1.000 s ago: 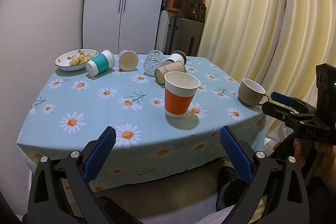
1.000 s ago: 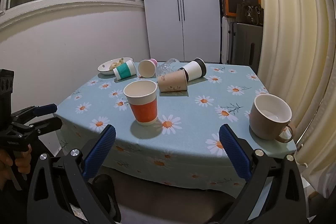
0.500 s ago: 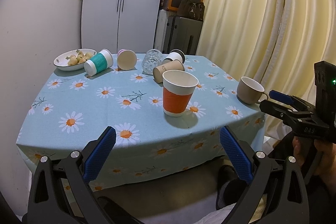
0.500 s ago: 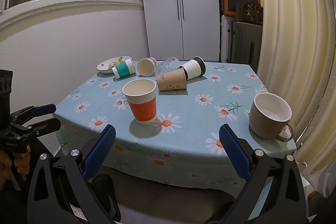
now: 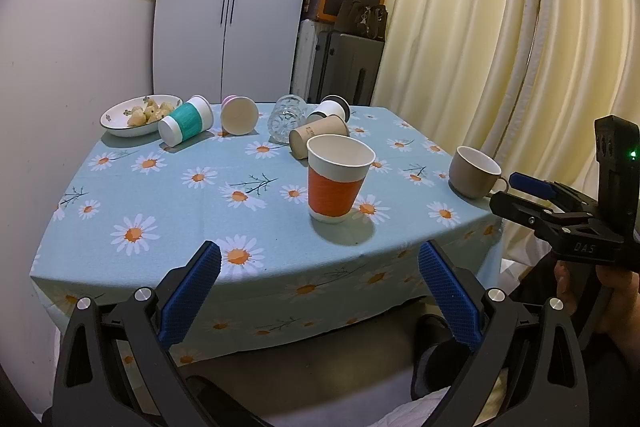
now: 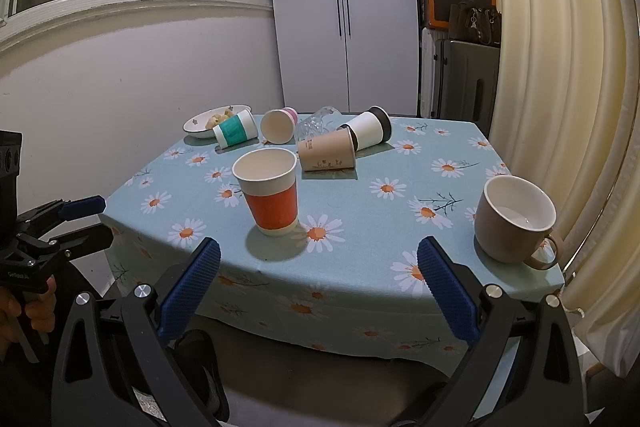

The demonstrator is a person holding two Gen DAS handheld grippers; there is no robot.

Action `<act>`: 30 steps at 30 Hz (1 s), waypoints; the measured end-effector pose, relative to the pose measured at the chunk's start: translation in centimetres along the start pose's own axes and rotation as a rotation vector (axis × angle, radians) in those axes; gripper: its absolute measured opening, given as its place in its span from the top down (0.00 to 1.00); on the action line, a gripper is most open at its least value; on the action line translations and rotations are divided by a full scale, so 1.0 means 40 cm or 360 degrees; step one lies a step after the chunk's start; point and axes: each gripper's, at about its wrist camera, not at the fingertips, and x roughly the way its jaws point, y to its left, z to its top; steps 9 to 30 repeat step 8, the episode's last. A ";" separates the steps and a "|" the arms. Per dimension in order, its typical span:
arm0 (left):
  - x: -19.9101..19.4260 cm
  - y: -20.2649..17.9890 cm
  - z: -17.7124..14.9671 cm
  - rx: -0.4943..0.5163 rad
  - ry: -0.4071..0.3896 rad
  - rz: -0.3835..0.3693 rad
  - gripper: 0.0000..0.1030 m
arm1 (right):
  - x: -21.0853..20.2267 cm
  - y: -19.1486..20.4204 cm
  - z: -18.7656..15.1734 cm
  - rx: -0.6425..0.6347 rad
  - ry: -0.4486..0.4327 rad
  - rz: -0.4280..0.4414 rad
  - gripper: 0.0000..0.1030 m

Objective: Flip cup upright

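An orange-sleeved paper cup (image 5: pixel 338 183) (image 6: pixel 269 191) stands upright near the table's front edge. A beige mug (image 5: pixel 474 171) (image 6: pixel 516 223) stands upright at the right. Behind lie several tipped cups: a teal-sleeved cup (image 5: pixel 186 121) (image 6: pixel 235 128), a pink cup (image 5: pixel 239 115) (image 6: pixel 278 125), a clear glass (image 5: pixel 286 117) (image 6: pixel 316 123), a brown paper cup (image 5: pixel 316 137) (image 6: pixel 326 151) and a white cup with a dark lid (image 5: pixel 330 109) (image 6: pixel 368 129). My left gripper (image 5: pixel 318 279) is open and empty, short of the table. My right gripper (image 6: pixel 318 277) is open and empty before the front edge.
A bowl of food (image 5: pixel 136 115) (image 6: pixel 212 121) sits at the back left. The table has a daisy tablecloth (image 5: pixel 192 211) (image 6: pixel 404 195). Curtains (image 5: pixel 500 47) hang at the right. A white cabinet (image 6: pixel 344 11) and boxes stand behind.
Both grippers have drifted slightly back from the table; the cups have not moved.
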 end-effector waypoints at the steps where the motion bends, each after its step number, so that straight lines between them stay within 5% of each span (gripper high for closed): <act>1: 0.000 0.000 0.000 0.0000 -0.0002 0.0000 0.06 | 0.000 0.000 -0.001 -0.0001 -0.0001 0.0000 0.05; 30: 0.005 0.007 0.001 -0.0016 0.0005 0.0008 0.06 | 0.000 0.001 -0.001 -0.0002 0.0003 -0.0002 0.05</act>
